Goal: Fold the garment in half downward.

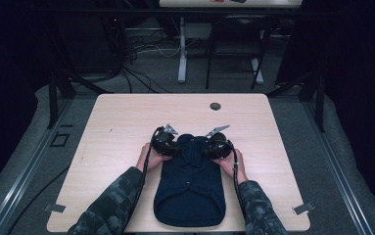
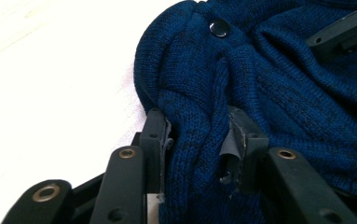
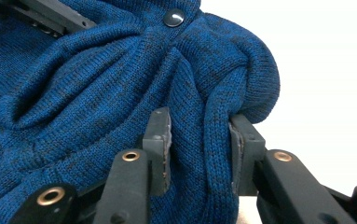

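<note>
Right tongs pinch a blue knit fold (button above).

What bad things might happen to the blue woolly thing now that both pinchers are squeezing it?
1. Each gripper holds only a bunched fold of the dark blue knitted garment: the left gripper and the right gripper. A thin fold might slip out when lifted.
2. The knit looks stretchy, so pulling the two grips apart could tug it out of shape near the snap button.
3. The near end of the garment lies close to the table edge, so dragging it that way might drop it off.
</note>
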